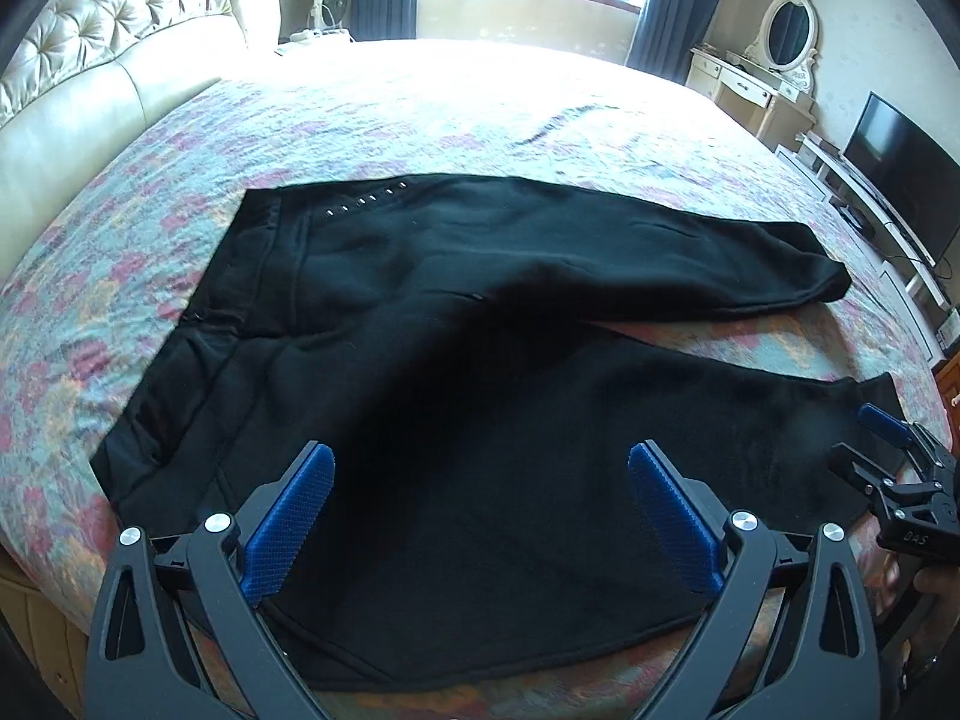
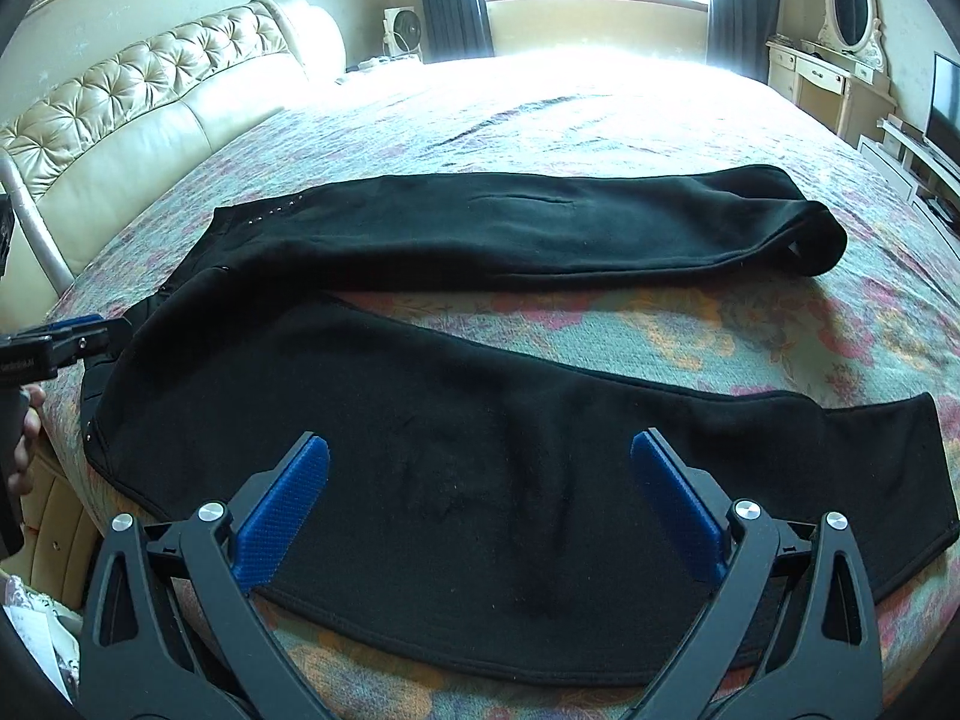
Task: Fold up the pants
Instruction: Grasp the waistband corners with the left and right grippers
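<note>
Both tools spread wide | pants (image 1: pixel 456 324) flat, seemingly unfolded | bed (image 1: pixel 420 120)

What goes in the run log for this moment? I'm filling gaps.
pants flat, unfolded, legs apart | bed | left gripper open | right gripper open

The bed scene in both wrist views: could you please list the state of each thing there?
Black fleece pants: unfolded, flat on the bed, legs spread apart.
Left gripper: open, empty, over the pants.
Right gripper: open, empty, over the near leg.
Flat black television: off.
Floral bedspread: spread out.
</note>
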Motion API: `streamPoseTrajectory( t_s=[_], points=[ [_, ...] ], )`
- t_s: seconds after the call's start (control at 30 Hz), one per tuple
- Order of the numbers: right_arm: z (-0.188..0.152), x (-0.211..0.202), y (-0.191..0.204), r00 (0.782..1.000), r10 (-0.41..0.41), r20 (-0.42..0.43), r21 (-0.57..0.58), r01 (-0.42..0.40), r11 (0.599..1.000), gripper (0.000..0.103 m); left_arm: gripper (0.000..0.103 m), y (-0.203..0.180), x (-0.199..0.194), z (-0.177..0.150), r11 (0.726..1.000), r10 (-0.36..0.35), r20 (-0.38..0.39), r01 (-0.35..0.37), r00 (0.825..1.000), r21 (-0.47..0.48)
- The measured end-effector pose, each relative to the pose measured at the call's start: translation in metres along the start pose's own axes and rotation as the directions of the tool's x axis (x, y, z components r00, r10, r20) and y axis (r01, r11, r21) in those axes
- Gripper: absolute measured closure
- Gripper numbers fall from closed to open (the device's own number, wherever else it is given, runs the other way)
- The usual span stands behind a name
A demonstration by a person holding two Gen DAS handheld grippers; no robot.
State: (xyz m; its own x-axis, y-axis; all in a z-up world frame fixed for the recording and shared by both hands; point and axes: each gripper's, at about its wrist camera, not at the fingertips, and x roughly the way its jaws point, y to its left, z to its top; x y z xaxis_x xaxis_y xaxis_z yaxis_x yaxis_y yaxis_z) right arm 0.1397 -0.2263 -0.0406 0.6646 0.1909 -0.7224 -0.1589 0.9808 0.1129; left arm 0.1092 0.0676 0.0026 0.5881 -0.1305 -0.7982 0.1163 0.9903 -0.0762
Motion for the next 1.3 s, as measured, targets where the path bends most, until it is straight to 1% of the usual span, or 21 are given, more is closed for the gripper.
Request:
streamPoseTrajectory(
  t_s=[0.1,0.17,0.2,0.23,0.37,0.47,0.57,0.63,0.67,0.73,0.77,0.8,0.87,0.9,0.97,1.03,1.07,1.1,1.17,1.23,1.3],
  points=[
    [0.013,0.012,0.004,1.0,0.025,0.0,-0.005,-0.025,1.0,0.002,0.005,0.04,0.007,0.036,0.996,0.086,0.036,-0.087,0.996,0.031],
    [0.019,0.02,0.007,0.999,0.041,-0.002,-0.007,-0.041,0.999,0.002,0.005,0.071,0.013,0.064,0.994,0.101,0.08,-0.103,0.992,0.033],
    [0.021,0.024,0.009,0.999,0.047,-0.003,-0.009,-0.048,0.999,0.002,0.005,0.085,0.019,0.076,0.992,0.12,0.085,-0.123,0.989,0.032],
    [0.023,0.029,0.011,0.999,0.053,-0.007,-0.011,-0.053,0.999,0.002,0.005,0.101,0.031,0.091,0.99,0.139,0.075,-0.14,0.988,0.019],
    [0.023,0.044,0.018,0.996,0.083,-0.034,-0.025,-0.084,0.996,0.002,0.005,0.159,0.09,0.133,0.985,0.161,-0.012,-0.162,0.987,-0.061],
    [0.022,0.053,0.02,0.993,0.096,-0.062,-0.047,-0.099,0.994,0.002,0.005,0.192,0.136,0.15,0.987,0.115,-0.092,-0.125,0.989,-0.105],
    [0.022,0.058,0.02,0.992,0.107,-0.072,-0.064,-0.111,0.992,0.002,0.005,0.211,0.17,0.156,0.988,0.072,-0.14,-0.09,0.987,-0.124],
    [0.025,0.062,0.017,0.991,0.109,-0.074,-0.069,-0.115,0.991,0.002,0.005,0.222,0.183,0.161,0.988,0.001,-0.128,-0.02,0.992,-0.151],
    [0.026,0.064,0.015,0.991,0.113,-0.075,-0.067,-0.118,0.991,0.002,0.005,0.225,0.186,0.163,0.985,-0.052,-0.113,0.032,0.992,-0.169],
    [0.03,0.07,0.012,0.99,0.115,-0.084,-0.056,-0.12,0.991,0.002,0.005,0.23,0.193,0.165,0.964,-0.188,-0.086,0.167,0.978,-0.208],
    [0.031,0.073,0.01,0.989,0.118,-0.084,-0.05,-0.122,0.991,0.002,0.005,0.23,0.197,0.167,0.956,-0.22,-0.08,0.198,0.972,-0.218],
    [0.033,0.075,0.009,0.989,0.119,-0.085,-0.044,-0.123,0.991,0.002,0.005,0.231,0.2,0.168,0.957,-0.218,-0.078,0.197,0.973,-0.214],
    [0.034,0.079,0.005,0.988,0.128,-0.086,-0.03,-0.131,0.991,0.002,0.005,0.231,0.204,0.169,0.972,-0.165,-0.081,0.148,0.983,-0.181],
    [0.034,0.08,0.004,0.987,0.137,-0.086,-0.022,-0.139,0.99,0.002,0.005,0.233,0.206,0.169,0.974,-0.161,-0.081,0.145,0.984,-0.172],
    [0.035,0.083,0.004,0.984,0.151,-0.092,-0.007,-0.152,0.988,0.002,0.005,0.238,0.21,0.168,0.966,-0.188,-0.078,0.17,0.979,-0.195],
    [0.036,0.088,0.004,0.982,0.157,-0.106,0.003,-0.158,0.987,0.002,0.006,0.242,0.207,0.166,0.956,-0.215,-0.043,0.201,0.976,-0.216],
    [0.037,0.091,0.004,0.98,0.164,-0.114,0.007,-0.164,0.986,0.002,0.024,0.244,0.206,0.165,0.941,-0.263,-0.018,0.252,0.965,-0.228],
    [0.038,0.093,0.004,0.978,0.172,-0.118,0.008,-0.172,0.985,0.002,0.071,0.246,0.208,0.164,0.924,-0.31,-0.016,0.297,0.951,-0.24],
    [0.044,0.096,0.003,0.974,0.191,-0.122,0.001,-0.192,0.981,0.002,0.072,0.247,0.215,0.162,0.913,-0.33,-0.049,0.306,0.943,-0.269],
    [0.059,0.099,0.002,0.964,0.235,-0.123,-0.015,-0.239,0.971,0.002,0.073,0.242,0.213,0.163,0.925,-0.315,-0.056,0.293,0.947,-0.242],
    [0.085,0.104,-0.003,0.951,0.286,-0.116,-0.054,-0.294,0.954,0.002,0.076,0.239,0.213,0.165,0.931,-0.305,-0.064,0.283,0.95,-0.229]
  ],
)
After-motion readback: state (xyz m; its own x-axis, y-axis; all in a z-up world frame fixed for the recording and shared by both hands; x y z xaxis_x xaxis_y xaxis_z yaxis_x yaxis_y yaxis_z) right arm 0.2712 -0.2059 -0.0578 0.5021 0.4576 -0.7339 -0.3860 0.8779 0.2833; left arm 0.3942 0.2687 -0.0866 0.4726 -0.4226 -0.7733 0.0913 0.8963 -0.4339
